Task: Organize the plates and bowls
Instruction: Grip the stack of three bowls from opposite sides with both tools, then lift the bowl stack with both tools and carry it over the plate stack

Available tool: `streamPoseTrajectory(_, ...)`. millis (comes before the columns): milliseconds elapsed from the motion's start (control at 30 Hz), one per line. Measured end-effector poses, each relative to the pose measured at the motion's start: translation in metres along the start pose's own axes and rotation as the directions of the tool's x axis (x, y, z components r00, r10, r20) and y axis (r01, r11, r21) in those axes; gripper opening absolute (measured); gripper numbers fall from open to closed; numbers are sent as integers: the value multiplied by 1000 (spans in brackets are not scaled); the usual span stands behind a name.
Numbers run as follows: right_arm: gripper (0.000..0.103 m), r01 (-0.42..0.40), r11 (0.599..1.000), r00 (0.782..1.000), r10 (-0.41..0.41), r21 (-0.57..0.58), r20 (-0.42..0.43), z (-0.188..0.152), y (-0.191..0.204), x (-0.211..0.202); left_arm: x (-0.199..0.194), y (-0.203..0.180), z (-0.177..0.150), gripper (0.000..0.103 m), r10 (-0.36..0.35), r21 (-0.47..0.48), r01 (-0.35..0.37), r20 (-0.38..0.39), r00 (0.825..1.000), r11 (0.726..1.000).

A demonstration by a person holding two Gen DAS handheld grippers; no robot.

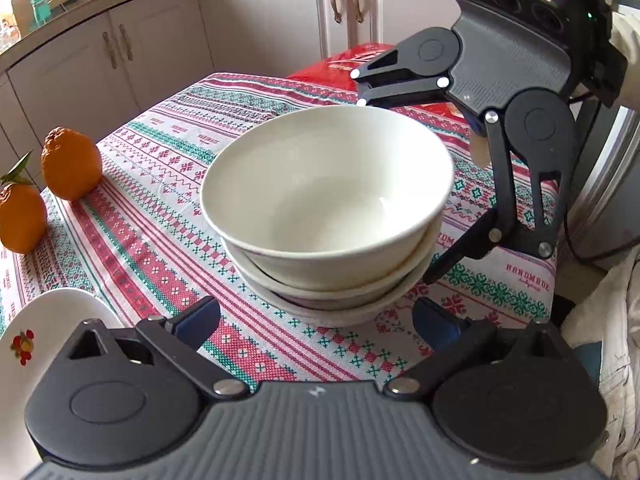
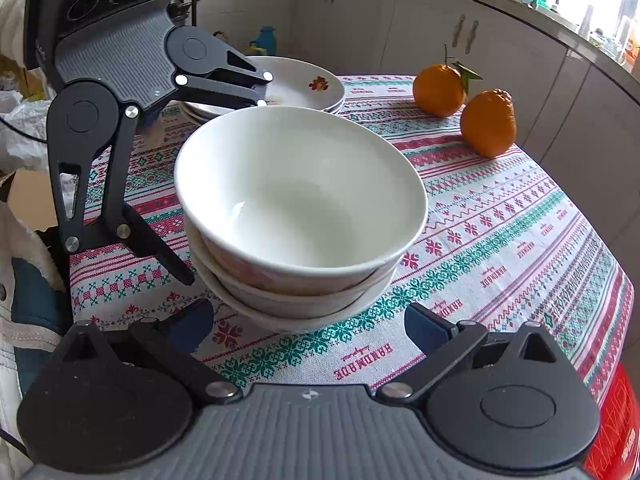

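Note:
A stack of three white bowls (image 1: 326,216) stands on the patterned tablecloth (image 1: 160,240); it also shows in the right wrist view (image 2: 300,216). My left gripper (image 1: 316,324) is open, its blue pads just short of the stack's base on either side. My right gripper (image 2: 310,326) is open too, facing the stack from the opposite side. Each gripper shows in the other's view, open wide around the stack: the right one (image 1: 394,184), the left one (image 2: 224,188). A stack of white flowered plates (image 2: 304,84) sits behind the bowls; its edge also shows in the left wrist view (image 1: 48,320).
Two oranges (image 1: 72,164) (image 2: 488,122) lie on the cloth near the table edge. A red bag (image 1: 360,60) sits beyond the table's far side. Kitchen cabinets (image 1: 160,40) surround the table. Cloth and bags lie at the table's side (image 2: 24,128).

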State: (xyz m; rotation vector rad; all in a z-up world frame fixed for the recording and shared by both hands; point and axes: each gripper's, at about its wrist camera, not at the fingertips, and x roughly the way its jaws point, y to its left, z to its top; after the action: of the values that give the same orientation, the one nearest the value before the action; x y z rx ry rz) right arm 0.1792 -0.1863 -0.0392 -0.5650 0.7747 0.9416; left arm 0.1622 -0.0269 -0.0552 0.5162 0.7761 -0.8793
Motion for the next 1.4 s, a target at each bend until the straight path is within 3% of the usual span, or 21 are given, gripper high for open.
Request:
streamPoseTrajectory(267, 100, -80, 995, 996, 78, -59, -35, 13, -12, 14, 11, 10, 3, 99, -88, 54, 89, -26, 996, 995)
streamPoseTrajectory(533, 92, -133, 989, 990, 130, -60, -54, 18, -17, 15, 13, 18, 5, 87, -144, 81, 146, -39, 989, 986)
streamPoseTrajectory(933, 89, -145, 988, 988, 141, -54, -58, 20, -16, 13, 20, 28, 12, 80, -184, 80, 187, -42, 982, 979)
streamPoseTrajectory(1400, 89, -130, 990, 989, 125, -55, -79, 26, -10, 8, 11, 20, 12, 78, -171, 109, 174, -39, 984, 979)
